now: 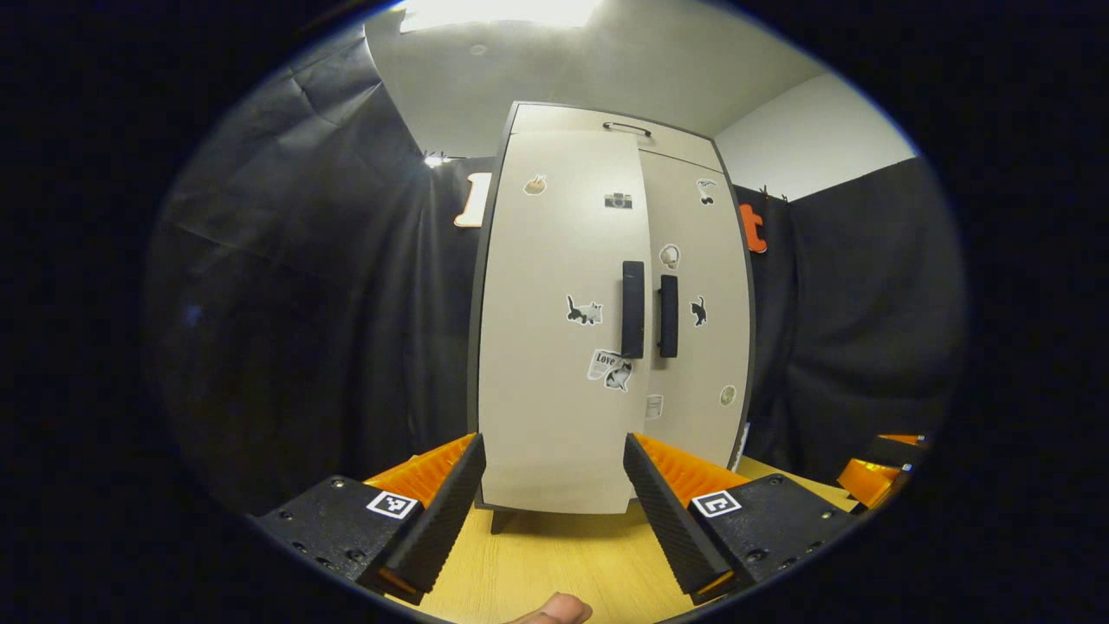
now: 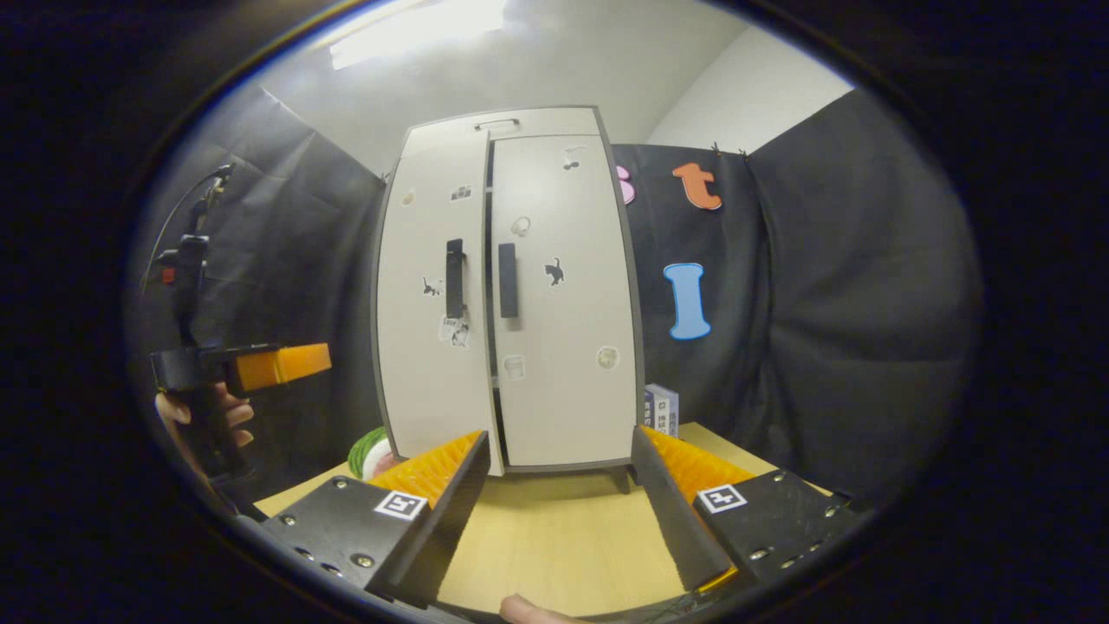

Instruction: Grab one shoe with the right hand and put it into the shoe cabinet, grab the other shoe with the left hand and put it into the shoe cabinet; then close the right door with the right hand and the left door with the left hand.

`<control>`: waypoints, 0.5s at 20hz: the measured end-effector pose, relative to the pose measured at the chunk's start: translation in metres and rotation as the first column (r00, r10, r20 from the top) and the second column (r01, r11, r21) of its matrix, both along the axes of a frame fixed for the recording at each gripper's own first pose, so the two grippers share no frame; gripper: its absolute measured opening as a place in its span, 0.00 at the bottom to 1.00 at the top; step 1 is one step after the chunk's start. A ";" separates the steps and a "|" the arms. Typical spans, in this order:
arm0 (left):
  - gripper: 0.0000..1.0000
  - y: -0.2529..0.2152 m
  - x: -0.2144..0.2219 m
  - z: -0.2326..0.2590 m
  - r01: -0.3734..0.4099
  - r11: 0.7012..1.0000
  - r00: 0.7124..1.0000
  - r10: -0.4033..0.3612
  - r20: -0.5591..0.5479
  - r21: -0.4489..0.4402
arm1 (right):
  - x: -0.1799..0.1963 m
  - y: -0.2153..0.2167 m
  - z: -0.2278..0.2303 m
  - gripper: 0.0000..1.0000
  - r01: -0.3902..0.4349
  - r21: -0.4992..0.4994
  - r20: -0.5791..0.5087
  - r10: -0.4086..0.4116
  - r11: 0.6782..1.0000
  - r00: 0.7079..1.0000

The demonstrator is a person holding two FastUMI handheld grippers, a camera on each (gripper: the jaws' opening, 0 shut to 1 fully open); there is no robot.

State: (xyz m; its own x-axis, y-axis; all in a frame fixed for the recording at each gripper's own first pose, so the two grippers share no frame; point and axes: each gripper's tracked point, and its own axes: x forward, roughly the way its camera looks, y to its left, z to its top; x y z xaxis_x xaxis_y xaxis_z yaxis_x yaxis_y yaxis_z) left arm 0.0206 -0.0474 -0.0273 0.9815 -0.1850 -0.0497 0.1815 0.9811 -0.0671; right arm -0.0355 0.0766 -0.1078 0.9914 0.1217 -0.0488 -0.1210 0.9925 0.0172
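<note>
Here, the left tongs [image 1: 550, 485] stand wide apart and hold nothing; each finger is a black wedge with a ridged inner face and an orange ribbed back. Directly ahead of them, on the pale wood-grain table [image 1: 554, 563], rises the shoe cabinet [image 1: 598, 321]: a tall box with matte beige panels and a dark frame, raised on short feet. Its left door [image 1: 554, 347] and right door [image 1: 697, 347] both appear closed, or nearly so, and each carries a black bar handle at the central seam. Small stickers dot both panels. The shoes cannot be seen with the doors in this position.

In the right gripper view, the right tongs [image 2: 559, 485] are likewise spread wide and empty, with the cabinet beyond their tips. To their left, a hand [image 2: 204, 420] holds the other gripper by its black grip. A green-and-white object [image 2: 371, 451] lies at the cabinet's left foot, and a small printed box [image 2: 663, 410] stands at its right side.
</note>
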 end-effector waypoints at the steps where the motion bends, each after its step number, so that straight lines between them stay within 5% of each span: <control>1: 0.99 -0.004 -0.002 -0.001 0.018 1.000 1.000 -0.018 0.006 0.008 | 0.000 0.003 0.001 0.98 -0.005 -0.005 0.003 0.005 1.000 1.000; 10: 0.99 0.000 -0.009 -0.002 0.037 0.999 0.999 -0.036 0.020 -0.022 | 0.001 -0.008 0.019 0.99 0.086 -0.002 0.039 -0.086 0.996 0.996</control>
